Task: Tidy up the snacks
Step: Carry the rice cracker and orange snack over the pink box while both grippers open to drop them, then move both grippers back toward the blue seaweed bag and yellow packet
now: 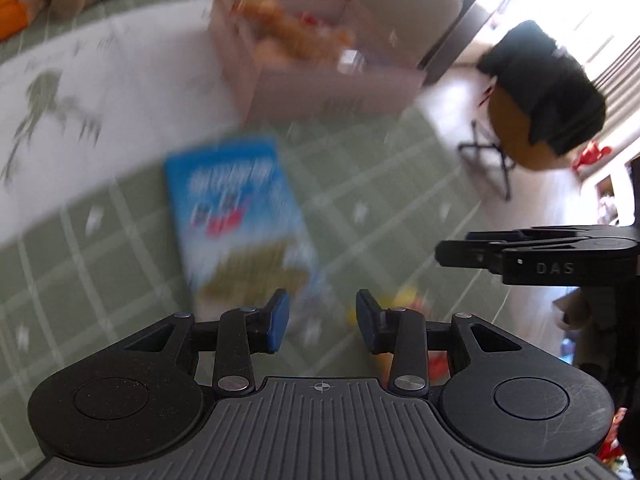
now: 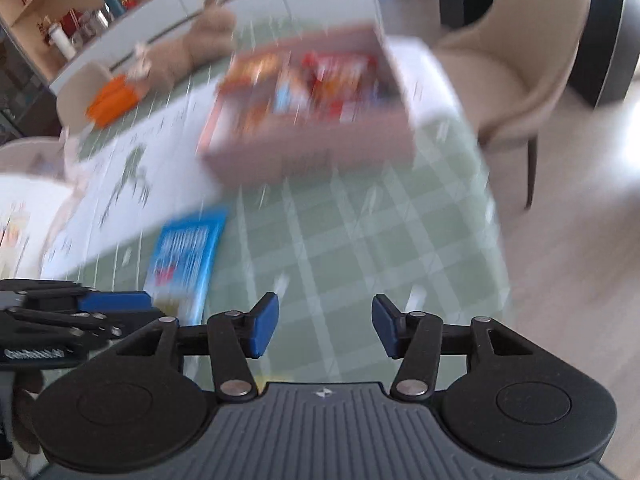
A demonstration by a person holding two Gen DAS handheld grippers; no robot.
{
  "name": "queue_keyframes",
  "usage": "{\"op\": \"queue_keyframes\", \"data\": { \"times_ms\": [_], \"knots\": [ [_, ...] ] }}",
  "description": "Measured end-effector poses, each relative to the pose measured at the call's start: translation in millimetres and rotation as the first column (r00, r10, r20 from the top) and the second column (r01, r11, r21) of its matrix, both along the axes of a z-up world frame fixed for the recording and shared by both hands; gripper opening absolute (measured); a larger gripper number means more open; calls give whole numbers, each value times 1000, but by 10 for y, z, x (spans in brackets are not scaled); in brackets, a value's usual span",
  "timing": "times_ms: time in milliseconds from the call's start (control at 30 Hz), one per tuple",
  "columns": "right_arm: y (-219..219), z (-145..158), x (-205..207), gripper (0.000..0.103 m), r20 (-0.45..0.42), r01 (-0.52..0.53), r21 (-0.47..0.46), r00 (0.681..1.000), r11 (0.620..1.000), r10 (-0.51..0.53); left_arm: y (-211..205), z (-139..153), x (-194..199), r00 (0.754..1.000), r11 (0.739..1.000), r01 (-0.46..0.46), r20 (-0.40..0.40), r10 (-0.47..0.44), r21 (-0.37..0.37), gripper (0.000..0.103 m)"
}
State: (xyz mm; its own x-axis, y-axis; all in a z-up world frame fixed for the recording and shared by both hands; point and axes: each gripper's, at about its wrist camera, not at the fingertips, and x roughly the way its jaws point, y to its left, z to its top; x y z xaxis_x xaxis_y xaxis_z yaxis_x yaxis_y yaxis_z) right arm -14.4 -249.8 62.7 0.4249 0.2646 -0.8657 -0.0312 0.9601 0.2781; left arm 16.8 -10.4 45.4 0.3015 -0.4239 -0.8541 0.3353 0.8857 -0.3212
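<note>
- Dining table (image 2: 352,240), green plaid cloth with a pale printed runner (image 1: 100,92) across it; both views smeared by motion blur.
- Left gripper (image 1: 322,318): angled steeply down at the table, blue pads (image 1: 280,320) parted with nothing between them. Beyond the gap lie small yellow and red wrapped snacks (image 1: 408,300), too blurred to name.
- Blue snack box (image 1: 240,220): flat on the cloth just ahead of the left gripper's left finger, apart from it. Print on the lid unreadable.
- Right gripper (image 2: 325,326): also tipped steeply down, blue pads (image 2: 264,328) spread wider, empty; only bare cloth shows between them.
- Same blue box (image 2: 186,260) in the right wrist view, ahead and to the left, its near end hidden behind the left gripper's fingers (image 2: 114,302) entering at the left edge.
- Right gripper's fingers (image 1: 520,256) enter the left wrist view from the right edge, seen side-on.
- Pink storage box (image 2: 312,120): farther along the table, on the runner, well apart from both grippers, filled with red, orange and blue snack packs (image 2: 320,80); individual packs not distinguishable.
- Tan plush toy (image 2: 192,48) with an orange item (image 2: 114,98) beside it at the far end of the table.
- Beige chair (image 2: 528,60) beside the table; shelf (image 2: 80,12) with small items behind, details too small to tell.
- Second chair draped in dark cloth (image 1: 548,92), left wrist view, partly washed out by window glare.
</note>
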Motion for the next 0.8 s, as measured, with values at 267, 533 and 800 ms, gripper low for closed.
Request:
{"op": "queue_keyframes", "data": {
  "times_ms": [267, 533, 800],
  "knots": [
    [468, -201, -401, 52, -75, 12, 44, 997, 999, -8, 331, -167, -285, 999, 999, -40, -32, 39, -31, 41],
    [1007, -77, -301, 57, -7, -89, 40, 996, 995, 89, 646, -69, -444, 995, 995, -95, 5, 95, -17, 41],
    [1414, -136, 248, 81, 28, -53, -48, 998, 997, 54, 875, 3, -607, 991, 991, -134, 27, 134, 9, 41]
  ]
}}
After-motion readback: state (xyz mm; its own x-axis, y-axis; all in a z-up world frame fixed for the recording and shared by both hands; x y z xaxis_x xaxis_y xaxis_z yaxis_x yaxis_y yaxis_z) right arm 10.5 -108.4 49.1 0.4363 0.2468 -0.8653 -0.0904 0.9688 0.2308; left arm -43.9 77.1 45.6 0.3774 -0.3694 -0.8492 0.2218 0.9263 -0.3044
